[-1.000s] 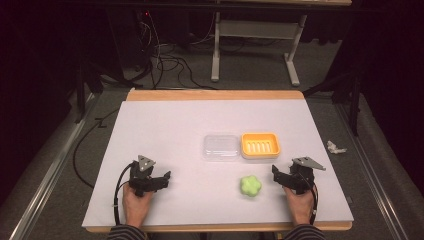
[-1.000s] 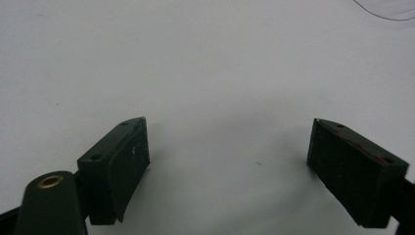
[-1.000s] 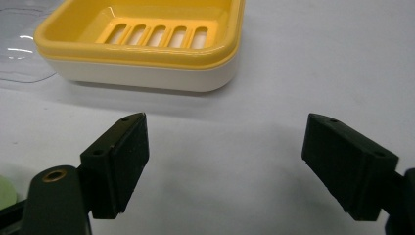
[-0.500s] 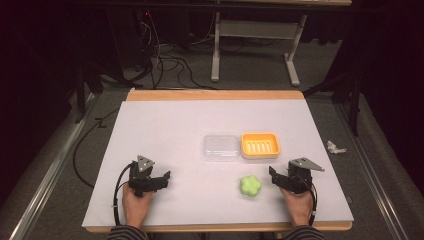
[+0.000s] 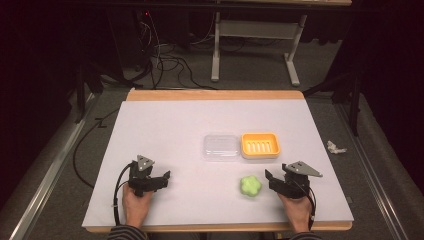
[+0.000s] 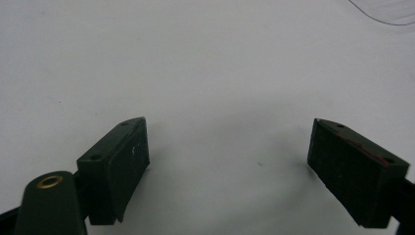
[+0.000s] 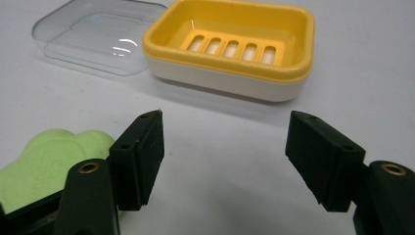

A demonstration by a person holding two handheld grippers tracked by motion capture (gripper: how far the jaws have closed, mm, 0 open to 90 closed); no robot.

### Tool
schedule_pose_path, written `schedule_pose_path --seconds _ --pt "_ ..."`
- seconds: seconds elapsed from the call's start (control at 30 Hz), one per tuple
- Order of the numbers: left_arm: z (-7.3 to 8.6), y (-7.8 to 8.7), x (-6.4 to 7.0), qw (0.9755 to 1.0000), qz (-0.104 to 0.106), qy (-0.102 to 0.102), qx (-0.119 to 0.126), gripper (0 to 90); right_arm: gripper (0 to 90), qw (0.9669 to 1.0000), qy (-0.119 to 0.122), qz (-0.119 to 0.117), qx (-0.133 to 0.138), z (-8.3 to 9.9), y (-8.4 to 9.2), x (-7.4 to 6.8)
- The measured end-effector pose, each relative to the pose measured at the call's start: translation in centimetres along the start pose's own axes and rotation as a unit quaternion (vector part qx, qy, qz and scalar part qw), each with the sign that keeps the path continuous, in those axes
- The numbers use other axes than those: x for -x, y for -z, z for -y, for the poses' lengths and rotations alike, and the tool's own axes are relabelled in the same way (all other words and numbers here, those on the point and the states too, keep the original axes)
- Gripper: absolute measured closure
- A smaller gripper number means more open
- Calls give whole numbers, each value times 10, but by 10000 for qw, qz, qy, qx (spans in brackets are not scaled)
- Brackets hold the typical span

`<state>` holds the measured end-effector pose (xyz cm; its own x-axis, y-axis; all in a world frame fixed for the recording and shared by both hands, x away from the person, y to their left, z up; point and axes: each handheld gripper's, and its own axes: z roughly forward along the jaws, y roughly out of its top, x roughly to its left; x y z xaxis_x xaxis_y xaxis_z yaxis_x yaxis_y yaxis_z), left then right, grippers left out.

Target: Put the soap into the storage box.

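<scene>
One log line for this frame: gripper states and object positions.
left gripper: open, empty | right gripper: open, empty | green soap: on table beside right gripper | yellow soap dish: empty | clear lid: beside dish

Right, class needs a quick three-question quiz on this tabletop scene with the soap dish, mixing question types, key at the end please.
1. True or false: the green soap lies inside the yellow soap dish.
2. Multiple choice: the clear lid sits A) on top of the dish, B) beside the dish on the table, C) in the left gripper.
3. Fill in: in the high view, the gripper nearer the soap is the ____ gripper.

Key: 1 false, it lies on the table in front of the dish; 2 B; 3 right.
</scene>
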<state>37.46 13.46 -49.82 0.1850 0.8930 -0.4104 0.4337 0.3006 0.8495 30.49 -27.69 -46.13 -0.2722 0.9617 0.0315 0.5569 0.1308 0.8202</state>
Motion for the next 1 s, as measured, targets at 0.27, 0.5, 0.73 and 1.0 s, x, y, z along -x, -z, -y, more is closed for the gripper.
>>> schedule_pose_path --seconds 0.27,0.5,0.73,1.0 --pt "0 0 0 10000 4 30 14 161 315 9998 97 -190 41 -3 9 -7" --pt "0 0 0 10000 -8 13 9 160 289 9993 147 -318 85 -2 13 -18" --pt "0 0 0 10000 5 10 20 160 274 9987 209 -469 -40 -2 16 -28" --pt "0 0 0 10000 -24 -21 3 161 256 9966 437 -687 -151 -4 16 -42"
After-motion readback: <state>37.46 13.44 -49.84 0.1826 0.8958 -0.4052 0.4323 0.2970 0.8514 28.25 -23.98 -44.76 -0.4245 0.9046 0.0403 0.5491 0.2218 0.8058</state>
